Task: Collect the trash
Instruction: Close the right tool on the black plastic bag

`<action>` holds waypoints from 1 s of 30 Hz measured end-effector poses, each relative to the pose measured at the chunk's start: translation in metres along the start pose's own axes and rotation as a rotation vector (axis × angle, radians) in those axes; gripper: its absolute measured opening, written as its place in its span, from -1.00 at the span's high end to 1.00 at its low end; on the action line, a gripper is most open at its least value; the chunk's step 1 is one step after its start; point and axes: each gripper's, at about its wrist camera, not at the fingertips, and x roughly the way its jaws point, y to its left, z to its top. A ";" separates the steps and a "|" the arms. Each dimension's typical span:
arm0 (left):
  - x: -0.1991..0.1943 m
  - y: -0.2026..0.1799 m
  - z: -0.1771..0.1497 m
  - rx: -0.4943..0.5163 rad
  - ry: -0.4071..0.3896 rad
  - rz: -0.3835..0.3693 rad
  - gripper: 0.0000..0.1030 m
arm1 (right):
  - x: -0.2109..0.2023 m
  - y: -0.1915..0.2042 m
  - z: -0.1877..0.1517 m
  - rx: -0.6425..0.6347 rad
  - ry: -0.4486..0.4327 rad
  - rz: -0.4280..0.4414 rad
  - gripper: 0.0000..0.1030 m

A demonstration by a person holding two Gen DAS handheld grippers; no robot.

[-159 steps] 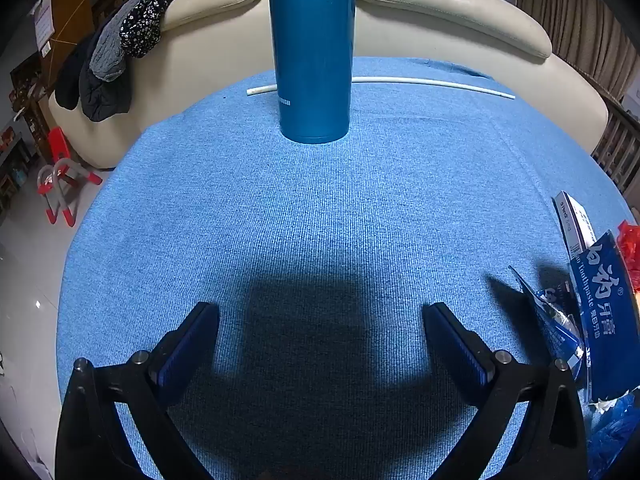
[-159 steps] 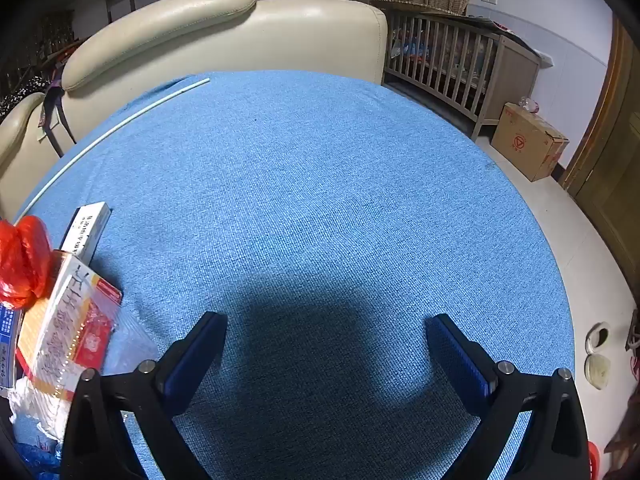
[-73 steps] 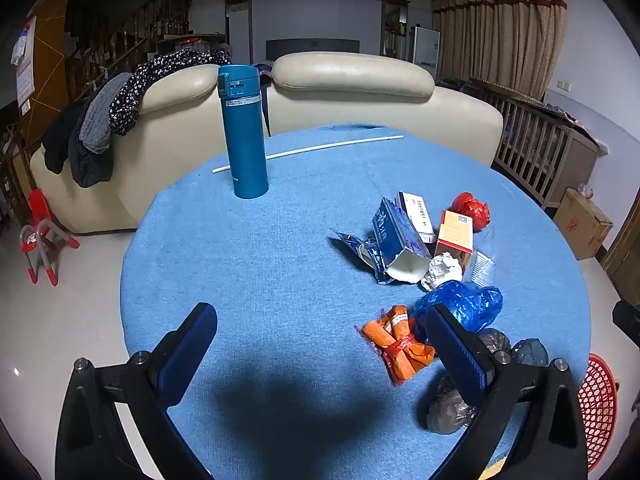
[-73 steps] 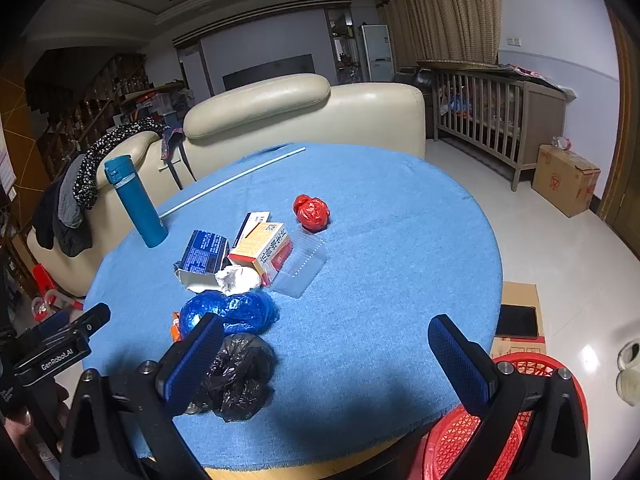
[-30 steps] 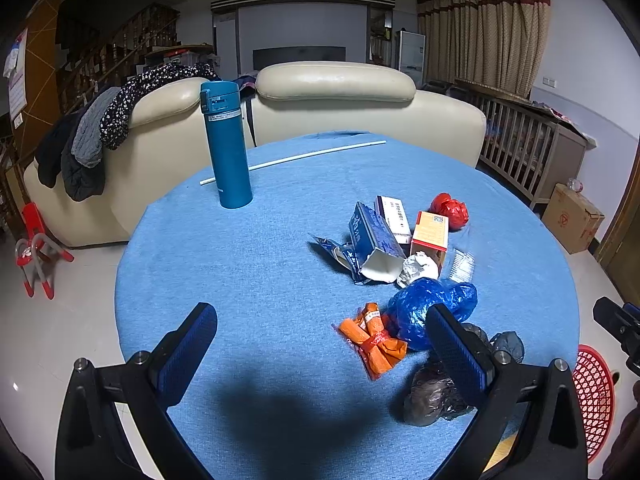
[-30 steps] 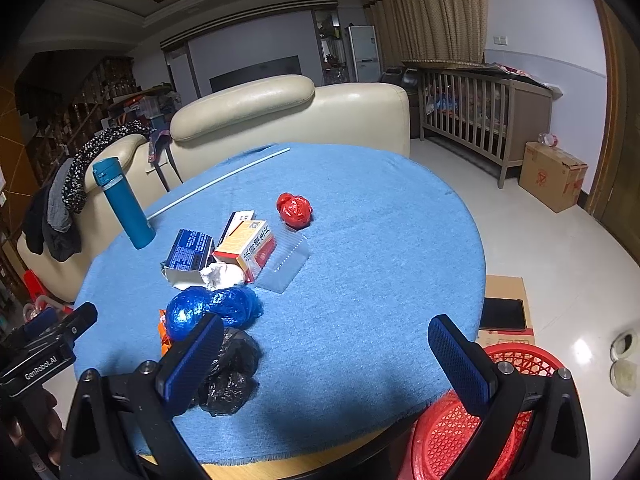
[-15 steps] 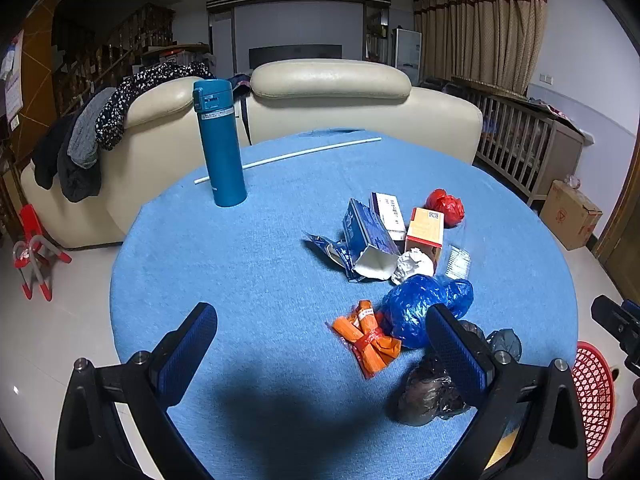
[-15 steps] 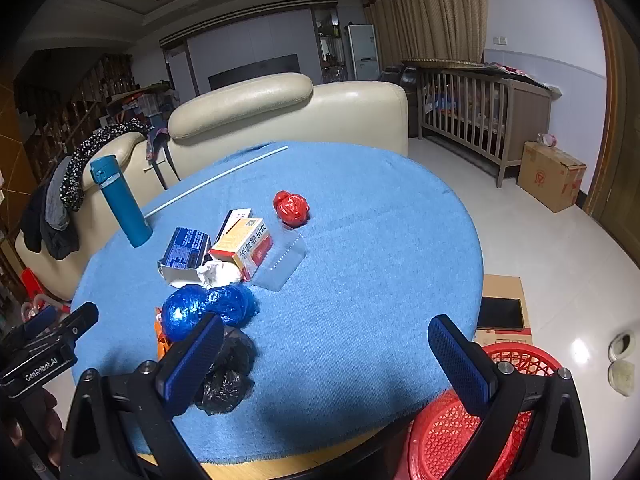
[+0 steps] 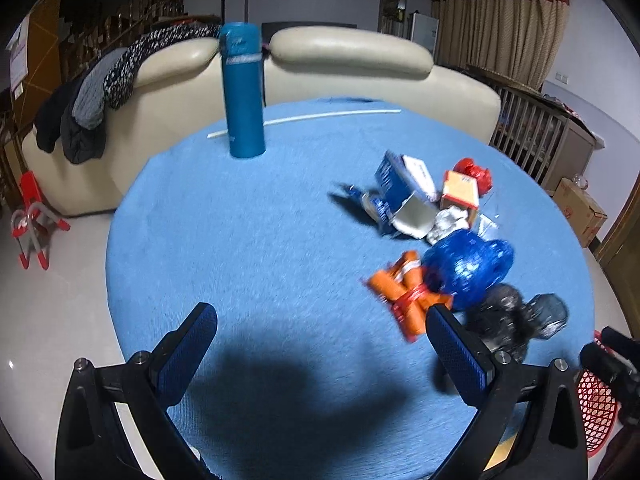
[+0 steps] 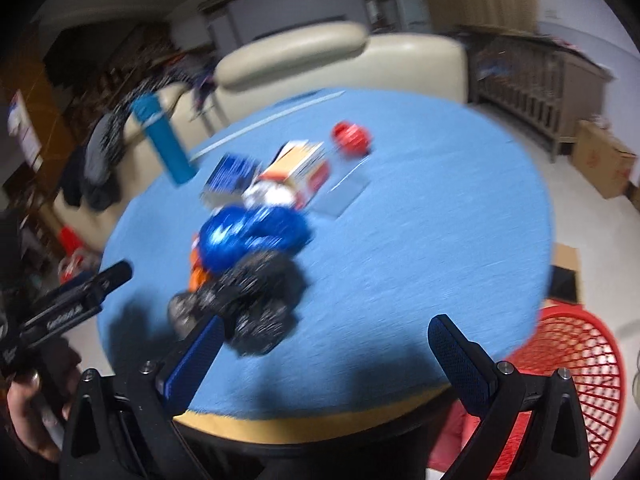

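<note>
Just past the left gripper (image 9: 320, 344), whose finger pads (image 9: 188, 354) look like ribbed blue rubber on matt black plastic, the table (image 9: 248, 224) wears a matt, ribbed blue cloth. Ahead to its right lie a glossy crinkled blue bag (image 9: 468, 266) and black plastic bags (image 9: 516, 320), with paper cartons (image 9: 460, 192) beyond. The flask (image 9: 242, 92) has a smooth satin finish; the sofa (image 9: 352, 64) looks like glossy cream leather.

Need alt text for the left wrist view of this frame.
The open left claw hovers over a round blue table, empty. A trash pile lies ahead to the right: boxes, orange wrapper, blue and black bags. A blue flask stands at the far edge before a cream sofa.
</note>
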 end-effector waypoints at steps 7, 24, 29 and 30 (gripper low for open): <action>0.005 0.027 -0.003 -0.063 0.005 0.028 -1.00 | 0.037 0.027 0.007 0.008 0.061 0.041 -1.00; 0.032 0.028 0.003 -0.070 0.051 0.016 -1.00 | 0.091 0.030 0.010 0.131 0.159 0.205 -0.04; 0.038 0.001 0.010 -0.015 0.062 -0.015 -1.00 | 0.079 0.011 0.009 0.175 0.132 0.231 0.09; 0.040 -0.006 0.012 -0.004 0.067 -0.025 -1.00 | 0.077 0.006 0.010 0.191 0.126 0.237 0.12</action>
